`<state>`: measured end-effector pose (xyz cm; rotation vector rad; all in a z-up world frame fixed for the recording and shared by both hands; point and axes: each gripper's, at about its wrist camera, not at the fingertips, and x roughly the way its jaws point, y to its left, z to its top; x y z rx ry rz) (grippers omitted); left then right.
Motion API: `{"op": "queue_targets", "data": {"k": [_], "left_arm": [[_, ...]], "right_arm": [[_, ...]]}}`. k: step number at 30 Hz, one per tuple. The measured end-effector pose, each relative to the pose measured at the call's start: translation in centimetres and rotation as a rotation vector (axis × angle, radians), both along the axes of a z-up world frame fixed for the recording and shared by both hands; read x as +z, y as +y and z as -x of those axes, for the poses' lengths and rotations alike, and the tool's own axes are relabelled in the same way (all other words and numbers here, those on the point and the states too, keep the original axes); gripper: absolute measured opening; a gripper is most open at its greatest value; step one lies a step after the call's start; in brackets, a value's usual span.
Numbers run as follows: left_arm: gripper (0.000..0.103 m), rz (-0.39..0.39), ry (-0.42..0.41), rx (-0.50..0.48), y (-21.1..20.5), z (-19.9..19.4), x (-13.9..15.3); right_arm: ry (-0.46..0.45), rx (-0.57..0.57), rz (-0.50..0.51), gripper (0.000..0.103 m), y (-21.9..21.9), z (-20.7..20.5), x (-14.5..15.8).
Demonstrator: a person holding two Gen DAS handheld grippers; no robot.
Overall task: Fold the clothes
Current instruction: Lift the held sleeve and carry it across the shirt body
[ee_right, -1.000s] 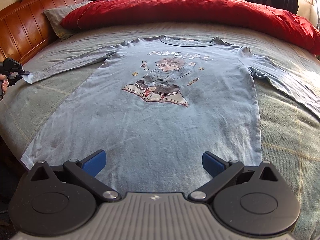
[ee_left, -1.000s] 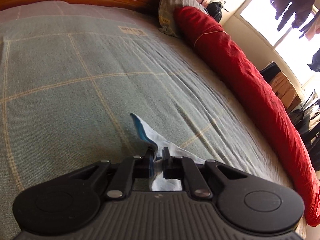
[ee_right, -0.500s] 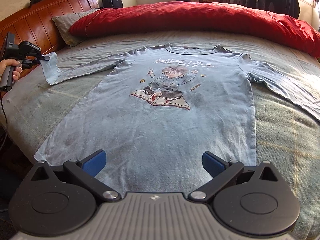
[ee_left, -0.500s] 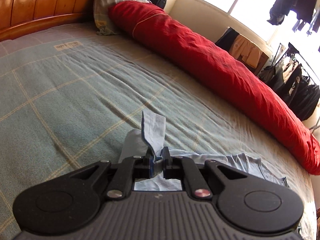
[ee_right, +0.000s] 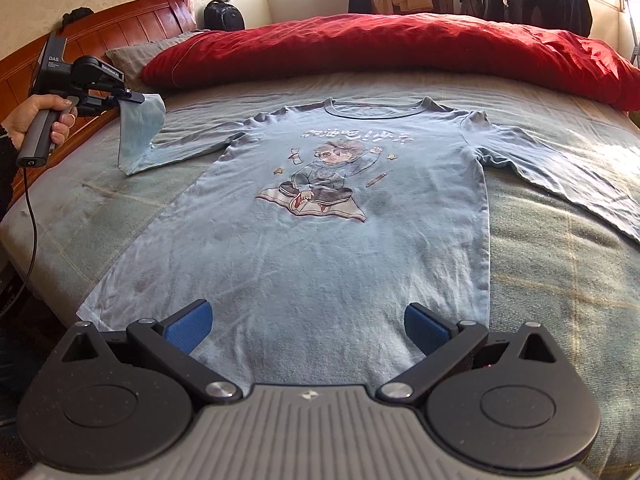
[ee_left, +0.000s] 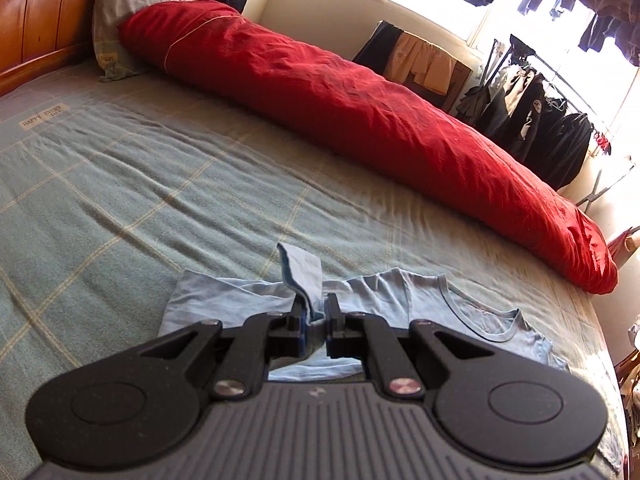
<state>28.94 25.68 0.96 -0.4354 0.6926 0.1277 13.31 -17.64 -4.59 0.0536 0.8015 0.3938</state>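
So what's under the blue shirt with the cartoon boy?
The light blue long-sleeved shirt lies on a green checked blanket. Anything beneath its body is covered.

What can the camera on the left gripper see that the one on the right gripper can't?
Only the left wrist view shows the left gripper up close, shut on the sleeve cuff, and a label sewn on the blanket. Only the right wrist view shows the shirt's cartoon print, the other sleeve, the open right gripper at the hem, and the person's hand. Both show the light blue shirt, red duvet and backpack.
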Motion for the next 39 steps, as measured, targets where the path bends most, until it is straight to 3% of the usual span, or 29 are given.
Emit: {"op": "queue_targets", "data": {"k": [14,27,39], "left_arm": [[0.006,0.06,-0.042,-0.066,-5.9,-4.1,2.6],[0.006,0.084,-0.07,-0.187,-13.4,-7.6,4.4],[0.006,0.107,-0.098,-0.295,-19.6,-7.7,4.8]], "right_arm": [[-0.005,0.097,0.011,0.103,0.9,-2.1,0.1],[0.028,0.039,-0.047,0.103,-1.7,-2.7,-0.9],[0.03,0.006,-0.086,0.103,-3.4,-2.3,-1.0]]}}
